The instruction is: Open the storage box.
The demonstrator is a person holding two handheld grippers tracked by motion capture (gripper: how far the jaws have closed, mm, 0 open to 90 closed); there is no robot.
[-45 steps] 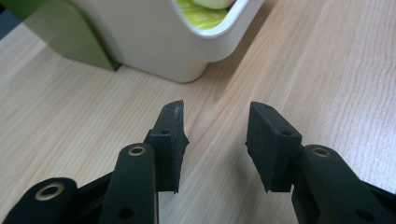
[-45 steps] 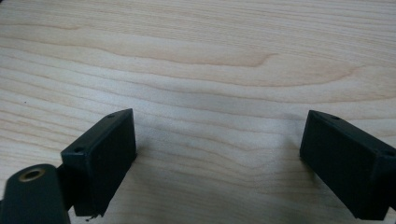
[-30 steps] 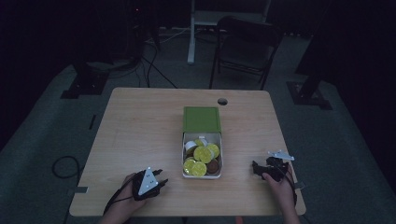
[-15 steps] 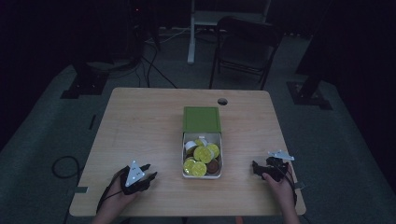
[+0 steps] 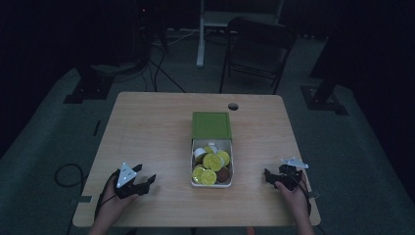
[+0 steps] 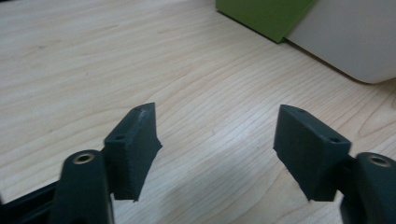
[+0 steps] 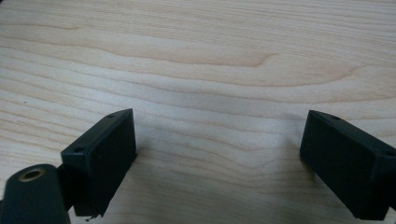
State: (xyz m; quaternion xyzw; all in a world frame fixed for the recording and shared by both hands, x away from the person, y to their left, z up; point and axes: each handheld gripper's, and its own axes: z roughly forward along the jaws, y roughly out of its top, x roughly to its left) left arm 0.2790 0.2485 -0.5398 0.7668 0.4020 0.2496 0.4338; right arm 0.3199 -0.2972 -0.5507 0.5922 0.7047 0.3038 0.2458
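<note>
Where the person's forearms come in at the near edge of the high view, each hand holds a gripper low over the wooden worktop (image 5: 147, 137). Left gripper (image 5: 143, 182) sits near the front-left corner, grey plate on top, fingers (image 6: 133, 149) spread wide w/ nothing between them; in the left gripper view only bare wood grain lies in the gap, and the box's pale wall and green lid edge show at upper right. Right gripper (image 5: 272, 176) sits near the front-right edge, pointing inward toward the box, fingers (image 7: 100, 161) also wide apart and empty, bare wood between them in the right gripper view.

Between the two, approx. mid-worktop and a bit toward the near side, stands a white box (image 5: 212, 182), open, holding round yellow-green capsules (image 5: 209, 169) plus a brown one (image 5: 223, 175) and a whitish one (image 5: 199, 152); exact count can't be told. Its green lid (image 5: 211, 125) lies flat just behind it, touching or nearly touching the box's far end. Both grippers are well apart from the box.

Farther back, a small round hole (image 5: 233, 106) sits near the worktop's far edge. Beyond it, on the dim grey floor: a dark folding chair (image 5: 257, 51), a pale post (image 5: 200, 34), cables (image 5: 161, 73) and black stand bases (image 5: 85, 90) either side.
</note>
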